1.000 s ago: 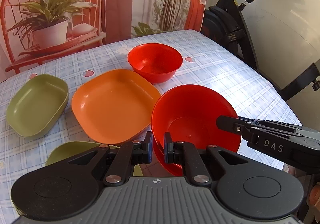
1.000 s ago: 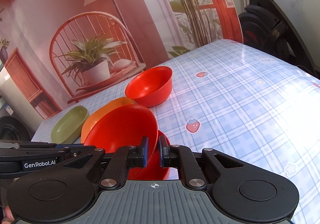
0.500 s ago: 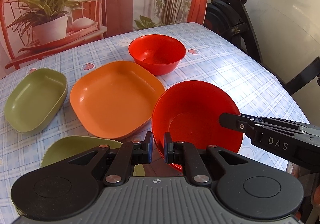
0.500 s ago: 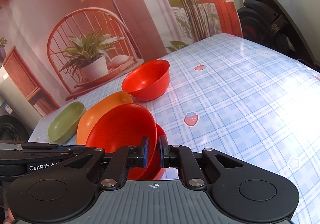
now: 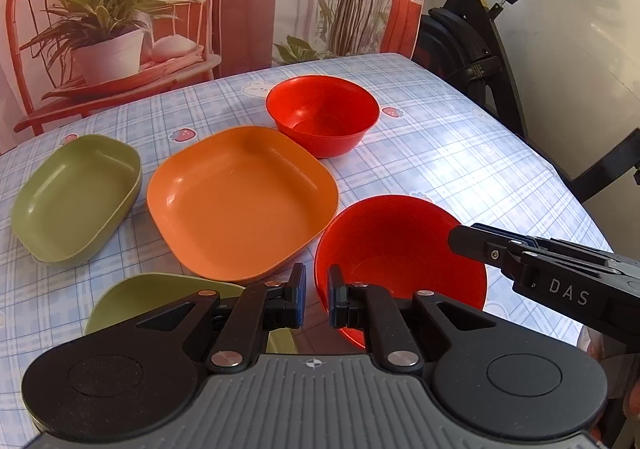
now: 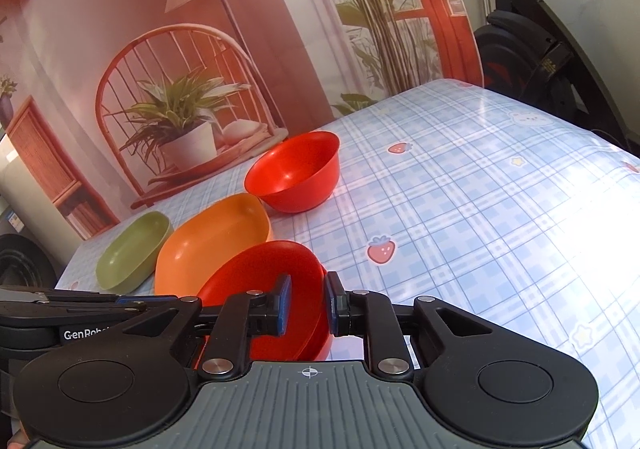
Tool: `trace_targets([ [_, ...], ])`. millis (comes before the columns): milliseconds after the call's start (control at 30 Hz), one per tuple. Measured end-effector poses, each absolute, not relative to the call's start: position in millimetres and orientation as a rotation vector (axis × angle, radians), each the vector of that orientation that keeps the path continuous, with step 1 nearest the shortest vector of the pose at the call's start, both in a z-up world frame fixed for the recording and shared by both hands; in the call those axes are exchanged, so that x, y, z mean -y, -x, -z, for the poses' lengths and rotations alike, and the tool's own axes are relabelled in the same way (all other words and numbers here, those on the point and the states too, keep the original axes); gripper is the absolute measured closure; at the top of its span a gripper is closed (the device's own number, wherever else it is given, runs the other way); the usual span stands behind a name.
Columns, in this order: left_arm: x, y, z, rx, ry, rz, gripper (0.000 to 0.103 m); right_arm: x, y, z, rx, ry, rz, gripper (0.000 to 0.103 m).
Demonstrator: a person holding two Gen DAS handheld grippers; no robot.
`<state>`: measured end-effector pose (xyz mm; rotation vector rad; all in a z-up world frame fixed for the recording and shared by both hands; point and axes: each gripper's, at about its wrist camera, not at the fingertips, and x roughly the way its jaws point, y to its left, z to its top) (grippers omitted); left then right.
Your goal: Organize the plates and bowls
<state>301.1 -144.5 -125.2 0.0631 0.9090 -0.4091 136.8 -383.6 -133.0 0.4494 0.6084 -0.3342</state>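
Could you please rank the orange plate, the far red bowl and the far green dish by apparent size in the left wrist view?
1. orange plate
2. far green dish
3. far red bowl, though it sits farthest from the camera, so this is unsure.

near green plate [image 5: 160, 297] half hidden behind fingers [image 5: 298, 295], perhaps square

"DAS" on right gripper [image 5: 568, 291], "GenRob" on left gripper [image 6: 86, 334]
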Motion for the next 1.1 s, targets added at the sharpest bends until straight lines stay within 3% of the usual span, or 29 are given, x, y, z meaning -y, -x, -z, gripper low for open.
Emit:
trace_targets([
  [367,125,-323,74,-0.736,0.077,0.394,0.090,393,-137,110,-0.524,-0.409,0.323,0.085],
  [500,126,-338,67,-0.688,0.108,0.361,0.070,400,-145,104,-0.509,-0.357,0.312,0.085],
  [533,128,-343,65,-0.684,0.115,0.353,0.069,403,-149,103,-0.511,-0.343,0.312,0.085],
  [1100,160,-435,114,-0.763,0.131,0.342,0.069,478,-239,134,-0.498,-0.390,0.227,0.082],
])
